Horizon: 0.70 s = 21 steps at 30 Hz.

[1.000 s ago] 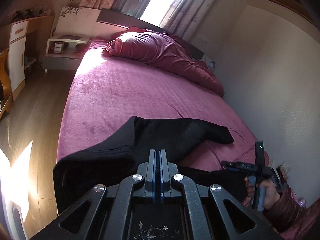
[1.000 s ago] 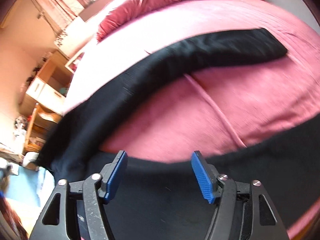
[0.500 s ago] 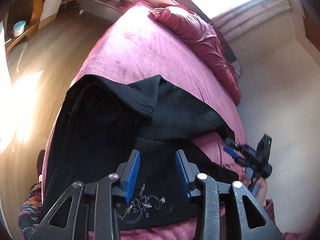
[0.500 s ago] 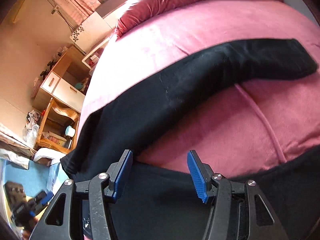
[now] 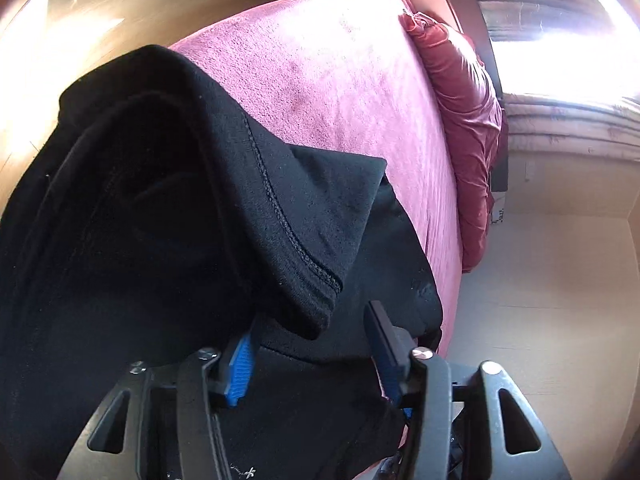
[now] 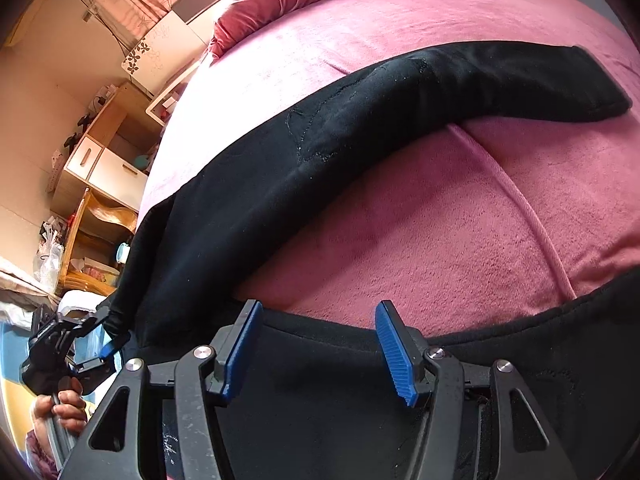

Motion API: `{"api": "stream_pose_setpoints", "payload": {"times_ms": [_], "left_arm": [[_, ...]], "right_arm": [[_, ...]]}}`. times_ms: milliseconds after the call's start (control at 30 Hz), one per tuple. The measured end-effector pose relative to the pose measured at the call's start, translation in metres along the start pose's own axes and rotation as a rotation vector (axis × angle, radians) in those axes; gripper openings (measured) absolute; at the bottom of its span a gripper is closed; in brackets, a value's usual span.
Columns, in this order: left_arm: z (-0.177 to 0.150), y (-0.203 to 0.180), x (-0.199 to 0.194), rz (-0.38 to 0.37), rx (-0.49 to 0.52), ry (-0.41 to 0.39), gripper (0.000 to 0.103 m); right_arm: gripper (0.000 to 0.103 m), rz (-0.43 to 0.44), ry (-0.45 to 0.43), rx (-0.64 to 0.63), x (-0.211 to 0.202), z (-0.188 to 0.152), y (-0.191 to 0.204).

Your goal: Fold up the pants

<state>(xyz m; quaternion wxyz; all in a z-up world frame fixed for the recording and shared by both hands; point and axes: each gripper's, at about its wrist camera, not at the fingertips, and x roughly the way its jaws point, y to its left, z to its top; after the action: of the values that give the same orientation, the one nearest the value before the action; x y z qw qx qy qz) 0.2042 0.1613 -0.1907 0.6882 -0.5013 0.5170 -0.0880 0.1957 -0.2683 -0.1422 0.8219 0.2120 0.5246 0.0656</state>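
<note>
Black pants (image 6: 360,128) lie on a pink bed (image 6: 460,216). One leg stretches across the bed to the far right. The other leg runs along the near edge under my right gripper (image 6: 318,344), which is open and empty just above it. In the left wrist view the waistband end (image 5: 200,220) is bunched and folded over at the bed's edge. My left gripper (image 5: 310,344) is open, its jaws around the folded hem corner. The left gripper also shows in the right wrist view (image 6: 102,340) at the pants' left end.
A red duvet (image 5: 468,120) is piled at the head of the bed. A bright window (image 5: 560,20) is behind it. Wooden shelves and drawers (image 6: 96,184) stand beside the bed. Wooden floor (image 5: 120,12) lies left of the bed.
My left gripper went from shut to open and moved in close to the bunched waistband end. My right gripper stayed open over the near leg and shifted slightly.
</note>
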Motion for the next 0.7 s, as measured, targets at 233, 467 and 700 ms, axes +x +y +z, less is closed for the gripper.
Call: {"api": "stream_pose_setpoints", "payload": {"times_ms": [233, 467, 700], "left_arm": [[-0.006, -0.02, -0.019, 0.075, 0.137, -0.091, 0.006], [-0.043, -0.049, -0.092, 0.118, 0.522, -0.22, 0.006], [-0.061, -0.038, -0.146, 0.066, 0.594, -0.294, 0.005]], "right_arm": [[0.059, -0.016, -0.01, -0.062, 0.0, 0.014, 0.01], [0.059, 0.039, -0.048, -0.012, 0.005, 0.061, 0.006], [0.059, 0.145, -0.016, 0.175, 0.045, 0.14, 0.01]]}}
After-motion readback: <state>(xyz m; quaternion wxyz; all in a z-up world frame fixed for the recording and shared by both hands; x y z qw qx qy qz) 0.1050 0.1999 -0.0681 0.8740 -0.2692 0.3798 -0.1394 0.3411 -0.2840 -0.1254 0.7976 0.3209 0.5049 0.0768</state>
